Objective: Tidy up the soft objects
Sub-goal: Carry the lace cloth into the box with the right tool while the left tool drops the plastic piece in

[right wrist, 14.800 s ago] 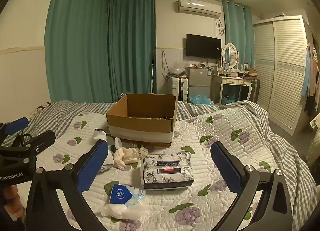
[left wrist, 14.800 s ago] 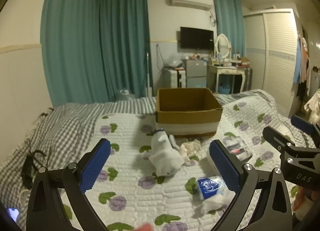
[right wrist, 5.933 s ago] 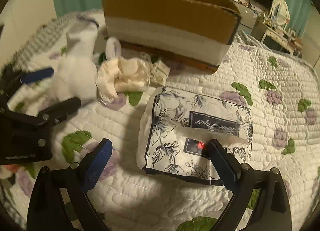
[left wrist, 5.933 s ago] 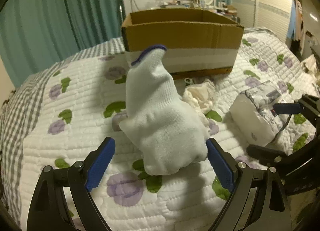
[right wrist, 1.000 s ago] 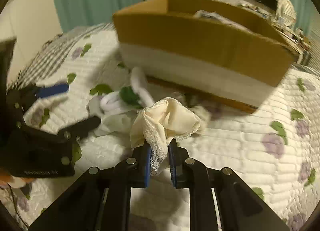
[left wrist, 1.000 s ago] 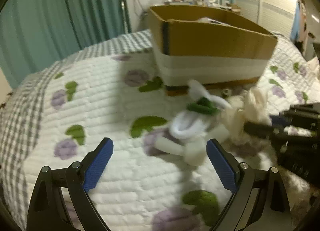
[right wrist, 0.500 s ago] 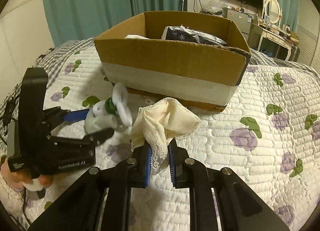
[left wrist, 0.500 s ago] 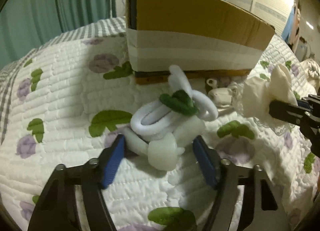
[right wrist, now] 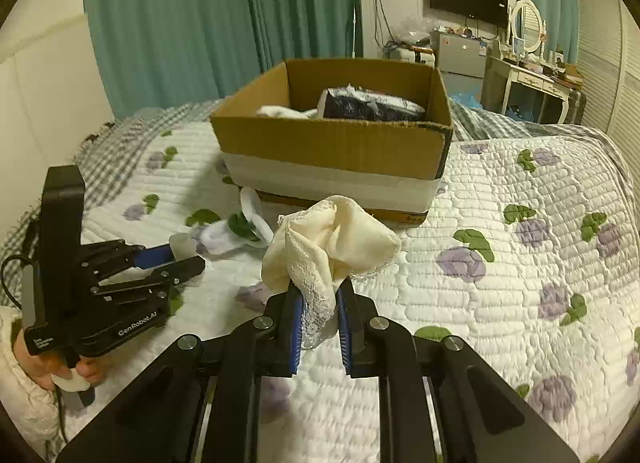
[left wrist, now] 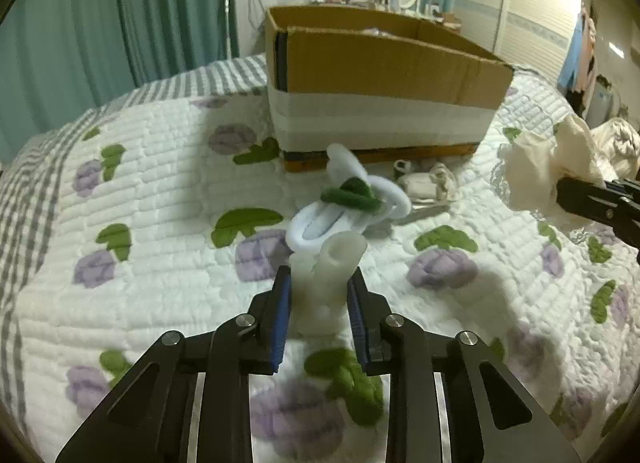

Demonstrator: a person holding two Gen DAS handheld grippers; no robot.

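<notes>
My left gripper (left wrist: pixel 319 287) is shut on the pale stem of a white plush flower (left wrist: pixel 344 215) with green leaves, low over the quilt; the gripper also shows in the right wrist view (right wrist: pixel 176 257). My right gripper (right wrist: pixel 318 299) is shut on a cream lace cloth (right wrist: pixel 332 243) and holds it above the bed; the cloth shows at the right of the left wrist view (left wrist: pixel 544 171). The open cardboard box (right wrist: pixel 332 143) stands behind, holding a floral tissue pack (right wrist: pixel 372 105) and a white glove (right wrist: pixel 280 111).
A small pale cloth item (left wrist: pixel 426 185) lies by the box's (left wrist: pixel 380 75) front edge. The floral quilt (right wrist: pixel 520 263) covers the bed. Teal curtains, a dresser, a TV and a wardrobe stand behind.
My left gripper has closed on the plush flower's stem. My right gripper has risen and drawn back with the cream cloth, so more of the box's inside shows.
</notes>
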